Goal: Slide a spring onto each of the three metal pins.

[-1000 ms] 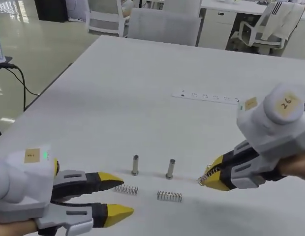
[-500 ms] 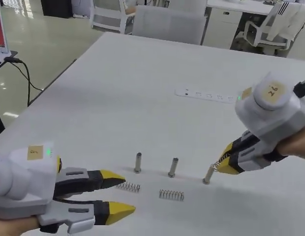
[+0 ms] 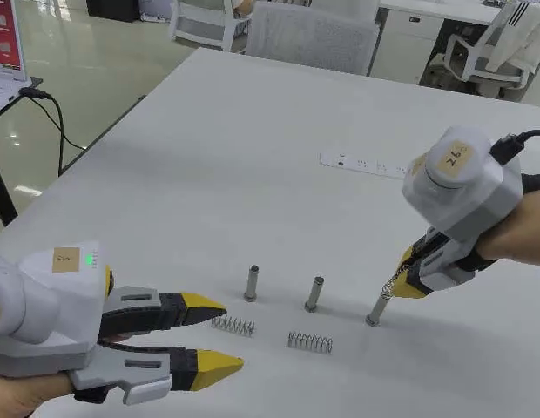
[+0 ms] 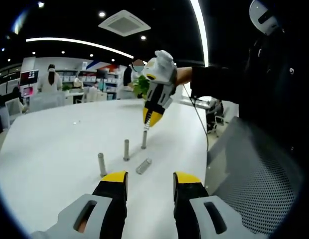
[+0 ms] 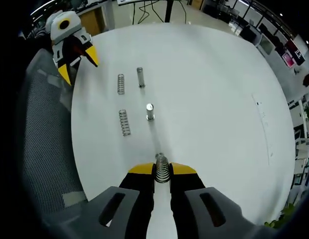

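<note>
Three upright metal pins stand in a row on the white table: left pin, middle pin, right pin. Two loose springs lie in front of them. My right gripper is shut on a third spring, which slants down to the top of the right pin. In the right gripper view that spring sits between the yellow tips, with the other pins beyond. My left gripper is open and holds nothing, just left of the nearest loose spring.
A white power strip lies on the table beyond the pins. Office chairs stand at the far edge. The table's left edge drops to the floor, where a cable runs.
My right gripper has lifted up and to the right with the spring, uncovering the right pin. The left gripper has barely moved. The head camera has shifted.
</note>
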### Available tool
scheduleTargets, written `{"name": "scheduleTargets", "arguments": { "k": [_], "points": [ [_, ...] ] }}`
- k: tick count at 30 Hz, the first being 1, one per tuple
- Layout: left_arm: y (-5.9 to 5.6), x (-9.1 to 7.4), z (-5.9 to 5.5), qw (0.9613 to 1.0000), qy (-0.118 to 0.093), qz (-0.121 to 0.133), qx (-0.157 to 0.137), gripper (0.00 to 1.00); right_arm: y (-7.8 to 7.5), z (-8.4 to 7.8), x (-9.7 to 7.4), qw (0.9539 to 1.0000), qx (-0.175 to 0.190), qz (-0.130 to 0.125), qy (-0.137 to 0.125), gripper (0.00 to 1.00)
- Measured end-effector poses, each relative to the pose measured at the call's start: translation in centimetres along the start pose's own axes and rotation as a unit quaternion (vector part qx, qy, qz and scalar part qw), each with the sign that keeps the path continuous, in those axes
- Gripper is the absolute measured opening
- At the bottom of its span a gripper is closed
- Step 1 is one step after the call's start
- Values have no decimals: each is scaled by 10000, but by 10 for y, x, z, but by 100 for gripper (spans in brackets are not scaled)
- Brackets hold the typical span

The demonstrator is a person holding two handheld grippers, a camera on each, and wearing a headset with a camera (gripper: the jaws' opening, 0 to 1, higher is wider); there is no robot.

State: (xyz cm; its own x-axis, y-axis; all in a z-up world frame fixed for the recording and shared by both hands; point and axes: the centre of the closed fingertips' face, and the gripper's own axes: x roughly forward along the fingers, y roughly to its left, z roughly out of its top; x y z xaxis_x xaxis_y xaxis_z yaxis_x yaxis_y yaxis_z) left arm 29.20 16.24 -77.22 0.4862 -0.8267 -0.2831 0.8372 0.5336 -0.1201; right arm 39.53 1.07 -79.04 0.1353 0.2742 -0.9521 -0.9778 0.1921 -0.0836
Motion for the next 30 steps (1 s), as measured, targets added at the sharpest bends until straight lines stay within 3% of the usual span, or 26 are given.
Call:
{"name": "scheduleTargets", "arguments": {
  "k": [11, 30],
  "points": [
    [1, 0, -2, 10000, -13, 16, -55, 32, 0, -2, 6, 9998, -32, 81, 151, 8],
    [5, -1, -1, 10000, -39, 55, -63, 35, -3, -10, 35, 9981, -30, 313, 536, 8]
  ]
}}
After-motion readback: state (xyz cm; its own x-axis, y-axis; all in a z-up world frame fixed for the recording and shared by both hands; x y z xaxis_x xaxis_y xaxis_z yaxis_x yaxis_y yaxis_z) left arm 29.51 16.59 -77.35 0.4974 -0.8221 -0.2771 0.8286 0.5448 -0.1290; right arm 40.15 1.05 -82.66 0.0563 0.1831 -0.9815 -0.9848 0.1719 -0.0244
